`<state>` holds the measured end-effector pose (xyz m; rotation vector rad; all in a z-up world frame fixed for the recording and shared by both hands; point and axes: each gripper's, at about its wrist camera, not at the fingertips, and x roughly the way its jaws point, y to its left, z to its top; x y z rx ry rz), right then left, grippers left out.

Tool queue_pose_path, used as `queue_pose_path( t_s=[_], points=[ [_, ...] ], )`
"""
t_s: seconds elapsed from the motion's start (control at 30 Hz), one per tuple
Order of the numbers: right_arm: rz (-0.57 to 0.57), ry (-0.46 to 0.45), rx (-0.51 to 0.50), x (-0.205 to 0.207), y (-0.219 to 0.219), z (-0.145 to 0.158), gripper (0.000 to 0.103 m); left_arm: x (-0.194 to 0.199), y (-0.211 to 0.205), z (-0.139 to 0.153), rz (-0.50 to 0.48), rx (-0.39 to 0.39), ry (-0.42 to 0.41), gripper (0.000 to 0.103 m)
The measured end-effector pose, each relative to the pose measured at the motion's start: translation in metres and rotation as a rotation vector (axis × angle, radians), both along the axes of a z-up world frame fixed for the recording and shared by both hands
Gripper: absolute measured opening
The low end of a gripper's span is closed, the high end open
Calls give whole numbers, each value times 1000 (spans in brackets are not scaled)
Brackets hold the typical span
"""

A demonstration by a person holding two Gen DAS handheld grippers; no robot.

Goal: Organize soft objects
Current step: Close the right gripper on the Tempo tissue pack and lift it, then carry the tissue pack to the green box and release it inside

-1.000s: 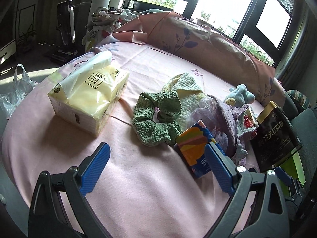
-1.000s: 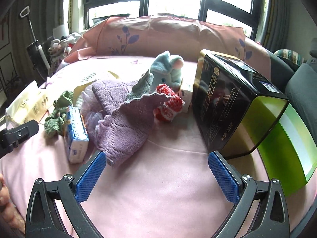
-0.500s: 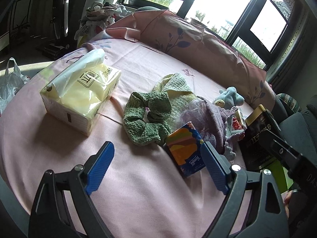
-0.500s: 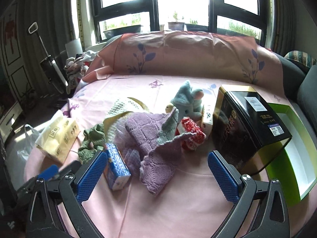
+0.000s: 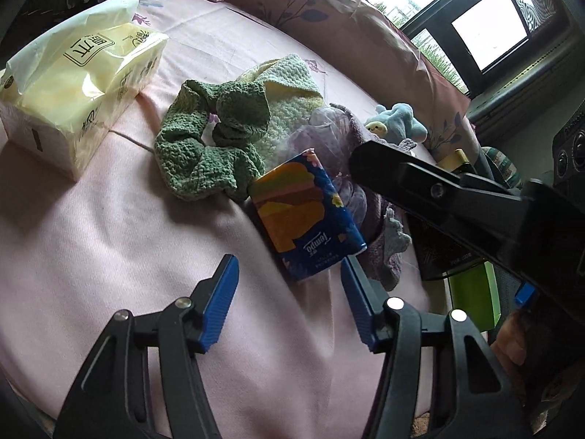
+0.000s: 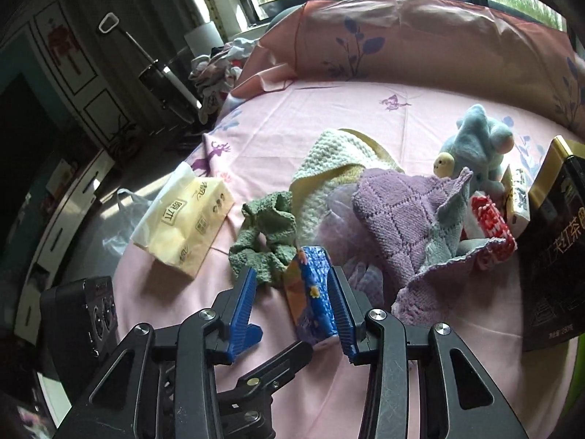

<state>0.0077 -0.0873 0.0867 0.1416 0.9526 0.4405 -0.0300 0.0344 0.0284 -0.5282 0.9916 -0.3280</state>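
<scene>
A blue and orange tissue pack point(image 5: 305, 217) lies on the pink bed, also in the right wrist view point(image 6: 310, 292). My left gripper point(image 5: 289, 301) is open just in front of it. My right gripper point(image 6: 292, 307) is open with its fingers on both sides of the pack; its right pad point(image 6: 338, 303) touches it, the left one stands apart. Behind lie a green knitted scrunchie point(image 5: 208, 146), a cream knitted cloth point(image 6: 329, 168), a purple knitted cloth point(image 6: 402, 219), a blue plush toy point(image 6: 475, 139) and a red knitted piece point(image 6: 490, 223).
A large yellow tissue pack point(image 5: 73, 84) lies at the left, also in the right wrist view point(image 6: 186, 219). A black tea tin point(image 6: 555, 256) stands at the right by a green box point(image 5: 471, 292). A pink pillow point(image 6: 420, 36) lines the back. The right gripper's arm point(image 5: 457, 197) crosses the left wrist view.
Both grippers have moved in on the blue tissue pack. My right gripper has swung left and narrowed around the pack. My left gripper has narrowed too.
</scene>
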Motion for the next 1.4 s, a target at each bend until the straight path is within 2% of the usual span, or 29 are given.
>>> queue_pose_path(
  t_s=[0.1, 0.2, 0.3, 0.4, 0.43, 0.53, 0.63, 0.83, 0.97, 1.1, 1.3, 1.4],
  points=[
    [1, 44, 2, 6, -2, -13, 44, 1, -2, -6, -6, -2, 32, 56],
    [16, 83, 19, 12, -4, -26, 44, 1, 0, -5, -11, -3, 28, 55],
    [-19, 107, -20, 17, -10, -34, 44, 2, 2, -6, -10, -1, 36, 55],
    [-24, 164, 12, 21, -15, -48, 42, 3, 2, -5, -13, 4, 34, 55],
    [-21, 173, 16, 21, -15, -50, 38, 4, 2, -5, -14, 6, 35, 55],
    [-4, 184, 46, 19, -15, -54, 35, 4, 3, -5, -20, 6, 33, 55],
    [22, 220, 95, 16, -20, -58, 34, 5, -1, -5, -42, 13, 32, 46],
    [1, 249, 157, 11, -31, -62, 34, 0, -8, 0, -66, 63, -6, 45],
    [-19, 196, 157, 2, -33, -48, 34, -1, -15, 15, -84, 92, -68, 45],
    [-46, 103, 206, -9, -45, -16, 34, -13, -25, 46, -98, 120, -198, 45],
    [-96, -40, 274, -34, -79, 30, 34, -27, -57, 95, -140, 164, -342, 45],
    [-141, -117, 303, -50, -104, 50, 35, -36, -78, 117, -192, 177, -415, 45]
  ],
)
